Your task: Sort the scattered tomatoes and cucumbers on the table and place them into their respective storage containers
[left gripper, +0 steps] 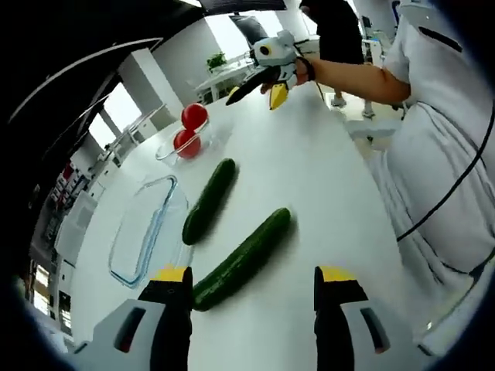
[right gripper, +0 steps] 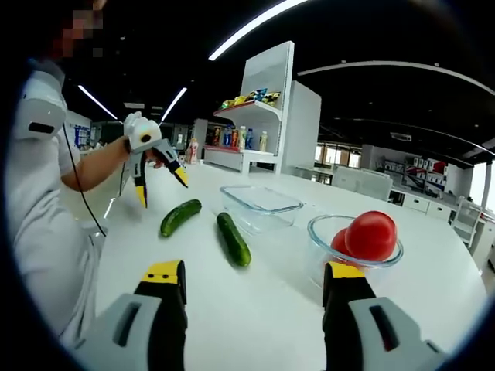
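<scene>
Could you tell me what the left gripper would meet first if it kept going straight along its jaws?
Probably the nearer cucumber: it lies on the white table just ahead of the open left gripper, slanting across its line, though depth is unclear.

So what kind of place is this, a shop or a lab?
Probably a demo lab or showroom styled like a shop: a white display shelf stocked with bottles and snack packs, a long white table, and open office-like space with strip ceiling lights behind.

Glossy red tomatoes (right gripper: 371,234), clear glass bowl (right gripper: 319,232), clear glass dish (right gripper: 259,202), smooth white table (right gripper: 247,309)
</scene>
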Available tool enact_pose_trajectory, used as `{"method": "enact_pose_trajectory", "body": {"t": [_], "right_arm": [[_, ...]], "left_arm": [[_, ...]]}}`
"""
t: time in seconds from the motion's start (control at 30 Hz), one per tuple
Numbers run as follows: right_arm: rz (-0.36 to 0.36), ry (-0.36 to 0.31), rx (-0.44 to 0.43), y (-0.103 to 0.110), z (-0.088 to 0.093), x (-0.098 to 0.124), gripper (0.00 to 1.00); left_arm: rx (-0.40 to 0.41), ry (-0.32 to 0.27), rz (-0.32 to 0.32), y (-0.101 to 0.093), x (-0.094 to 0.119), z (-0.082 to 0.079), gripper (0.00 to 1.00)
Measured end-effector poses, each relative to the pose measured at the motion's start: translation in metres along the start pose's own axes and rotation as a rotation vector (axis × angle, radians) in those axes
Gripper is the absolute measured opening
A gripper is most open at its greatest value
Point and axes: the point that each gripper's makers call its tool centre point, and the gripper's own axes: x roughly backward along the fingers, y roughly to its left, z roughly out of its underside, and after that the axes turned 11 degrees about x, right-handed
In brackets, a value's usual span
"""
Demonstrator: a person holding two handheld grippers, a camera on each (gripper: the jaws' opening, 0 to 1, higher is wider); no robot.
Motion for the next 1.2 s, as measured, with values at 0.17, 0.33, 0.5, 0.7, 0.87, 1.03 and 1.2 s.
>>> {"method": "enact_pose_trajectory", "body": {"t": [0.17,0.33,0.5,0.7,0.87,1.03,1.2], "right_arm": [[-0.009,-0.003,0.0,0.005,0.001,-0.001,0.7],[-0.021,0.001,0.009,0.009,0.002,-0.002,0.7],[-0.021,-0.011,-0.006,0.008,0.001,-0.004,0.7],[-0.017,-0.007,-0.029,0.007,0.008,-0.007,0.68],[-0.041,-0.012,-0.043,0.012,0.007,-0.009,0.68],[-0.035,-0.043,-0.084,0.01,0.001,-0.01,0.68],[-0.018,-0.056,-0.118,0.006,-0.001,-0.009,0.68]], "left_arm": [[-0.073,0.061,0.041,0.001,-0.011,0.007,0.63],[-0.115,0.086,0.068,0.009,-0.017,0.008,0.63],[-0.141,0.081,0.07,0.022,-0.029,0.003,0.63],[-0.165,0.099,0.112,0.031,-0.033,0.003,0.56],[-0.191,0.146,0.176,0.026,-0.036,0.005,0.54],[-0.221,0.214,0.227,0.023,-0.039,0.008,0.54],[-0.235,0.264,0.267,0.022,-0.043,0.011,0.51]]}}
